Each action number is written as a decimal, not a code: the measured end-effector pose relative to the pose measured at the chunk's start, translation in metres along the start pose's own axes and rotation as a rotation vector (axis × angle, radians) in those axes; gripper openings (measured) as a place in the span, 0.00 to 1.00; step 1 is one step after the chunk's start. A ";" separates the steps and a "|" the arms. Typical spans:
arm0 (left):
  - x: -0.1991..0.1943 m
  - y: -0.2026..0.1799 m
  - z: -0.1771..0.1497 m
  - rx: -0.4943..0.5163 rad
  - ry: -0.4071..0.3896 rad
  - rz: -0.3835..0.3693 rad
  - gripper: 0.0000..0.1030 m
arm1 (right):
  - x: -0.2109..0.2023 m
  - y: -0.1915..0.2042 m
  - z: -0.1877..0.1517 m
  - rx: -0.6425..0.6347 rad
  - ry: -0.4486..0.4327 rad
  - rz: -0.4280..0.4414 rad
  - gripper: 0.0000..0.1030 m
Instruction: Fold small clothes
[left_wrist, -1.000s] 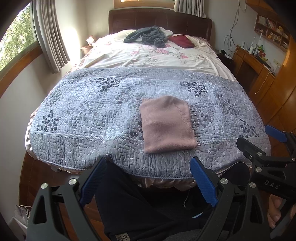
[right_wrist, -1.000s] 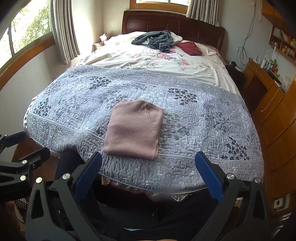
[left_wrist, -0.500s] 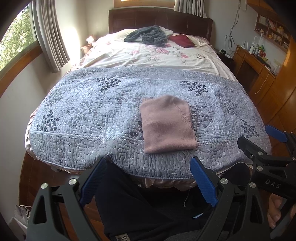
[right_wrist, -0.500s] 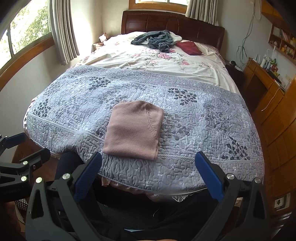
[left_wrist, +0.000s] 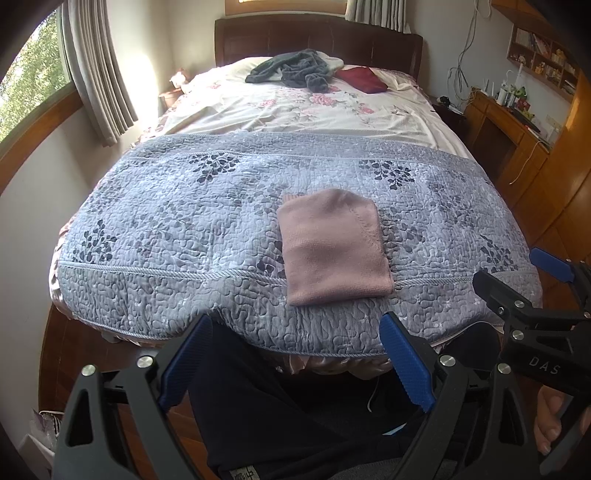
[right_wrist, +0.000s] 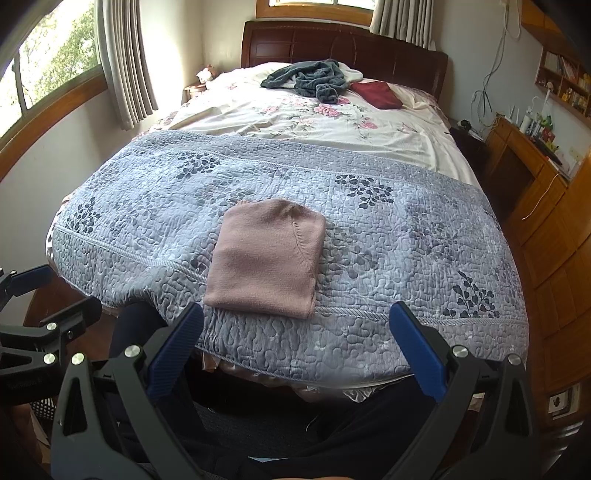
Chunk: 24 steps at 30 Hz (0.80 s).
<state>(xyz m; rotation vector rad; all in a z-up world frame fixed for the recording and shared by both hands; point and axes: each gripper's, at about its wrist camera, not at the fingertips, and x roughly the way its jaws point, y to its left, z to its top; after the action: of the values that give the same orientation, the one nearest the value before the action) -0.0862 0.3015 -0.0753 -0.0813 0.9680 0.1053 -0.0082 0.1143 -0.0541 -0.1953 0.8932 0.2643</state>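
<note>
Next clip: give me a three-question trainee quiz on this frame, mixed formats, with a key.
1. True or false: the pink garment lies folded on the grey quilt, free of both grippers.
2. Multiple choice: the left gripper is A) shut on the garment, B) open and empty, C) out of view.
3. Fill in: the crumpled dark grey clothing lies near the bed's ____.

Key: 1 true; 2 B; 3 headboard. The right gripper is open too.
</note>
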 end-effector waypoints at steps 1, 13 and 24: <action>0.000 0.000 0.000 0.000 0.000 -0.001 0.90 | 0.000 0.000 0.000 0.000 0.000 -0.001 0.97; 0.002 -0.001 -0.001 0.004 0.001 0.000 0.90 | 0.000 0.000 0.000 0.001 0.001 0.002 0.97; 0.002 -0.001 -0.001 0.008 0.000 0.001 0.90 | -0.002 0.003 0.001 0.002 -0.007 -0.002 0.97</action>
<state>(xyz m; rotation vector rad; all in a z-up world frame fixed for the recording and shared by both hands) -0.0858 0.3005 -0.0777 -0.0738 0.9685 0.1022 -0.0100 0.1173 -0.0524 -0.1929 0.8865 0.2618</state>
